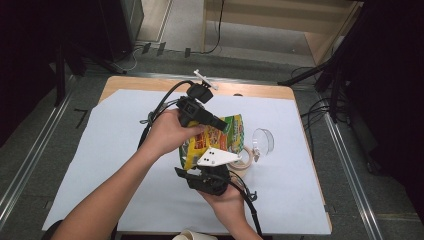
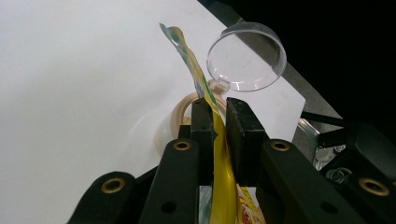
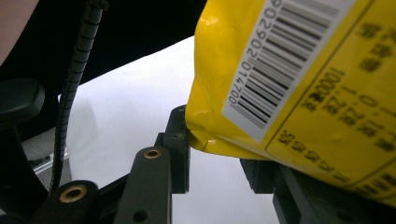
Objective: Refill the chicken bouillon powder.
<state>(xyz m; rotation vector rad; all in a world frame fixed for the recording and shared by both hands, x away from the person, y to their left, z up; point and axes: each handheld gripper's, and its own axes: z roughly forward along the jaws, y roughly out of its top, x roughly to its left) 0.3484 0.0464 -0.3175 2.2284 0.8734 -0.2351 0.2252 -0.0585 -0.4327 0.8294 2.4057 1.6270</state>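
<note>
Yellow foil packet (image 1: 216,140) hangs between my two grippers above the white sheet (image 1: 100,165) that covers the table. My left gripper (image 2: 218,122) is clenched on the packet's top edge: in the left gripper view the thin flattened seal runs straight up between the two black jaws, and both press against it. From above, my left hand (image 1: 167,132) wraps the gripper body and holds it over the packet, pointing toward the right side of the table.

My right gripper (image 3: 217,161) comes in from below, nearer to me, with its grey three-cornered plate (image 1: 216,158) lying across the packet's lower part. In the right gripper view the packet's bottom corner, barcode side (image 3: 266,70) facing the camera, sits between the jaws. The left jaw touches the crumpled corner; the right jaw is mostly hidden behind the packet, so I think I have a grasp on it there, though I cannot be sure how firm it is.

Just beside the packet, to its right, a roll of tape (image 1: 245,159) lies flat on the sheet, and a clear plastic lid (image 1: 263,141) stands tilted against it. A small white piece (image 1: 205,79) lies at the table's far edge.
</note>
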